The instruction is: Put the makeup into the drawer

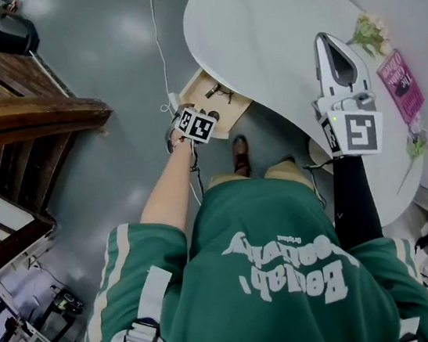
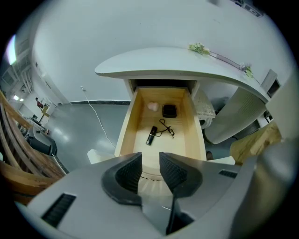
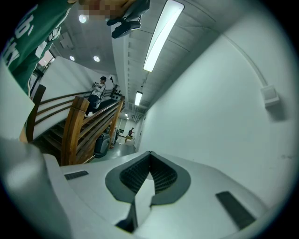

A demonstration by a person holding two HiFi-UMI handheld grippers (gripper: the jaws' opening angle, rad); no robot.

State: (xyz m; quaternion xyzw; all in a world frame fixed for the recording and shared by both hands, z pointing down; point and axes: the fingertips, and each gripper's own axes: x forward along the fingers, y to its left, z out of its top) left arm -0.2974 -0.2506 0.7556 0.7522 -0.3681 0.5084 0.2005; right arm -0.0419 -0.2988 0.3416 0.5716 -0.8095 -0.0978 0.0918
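The light wooden drawer (image 2: 128, 126) stands pulled out from under the white table (image 2: 177, 65). Inside it lie a pink puff (image 2: 153, 106), a black compact (image 2: 169, 110), a black tube (image 2: 151, 136) and a thin black cord (image 2: 166, 129). My left gripper (image 2: 150, 163) points steeply down over the drawer's front edge, jaws apart with nothing between them. In the head view this gripper (image 1: 194, 124) hangs just in front of the drawer (image 1: 201, 89). My right gripper (image 1: 325, 40) is held level above the table top (image 1: 257, 26); its jaws (image 3: 150, 155) are shut and empty, facing a white wall.
A pink book (image 1: 401, 84) and flower sprigs (image 1: 368, 30) lie on the table's right side. A wooden staircase (image 1: 18, 123) stands to the left, a white cable (image 1: 156, 40) runs over the grey floor, and a pale chair (image 2: 238, 116) sits right of the drawer.
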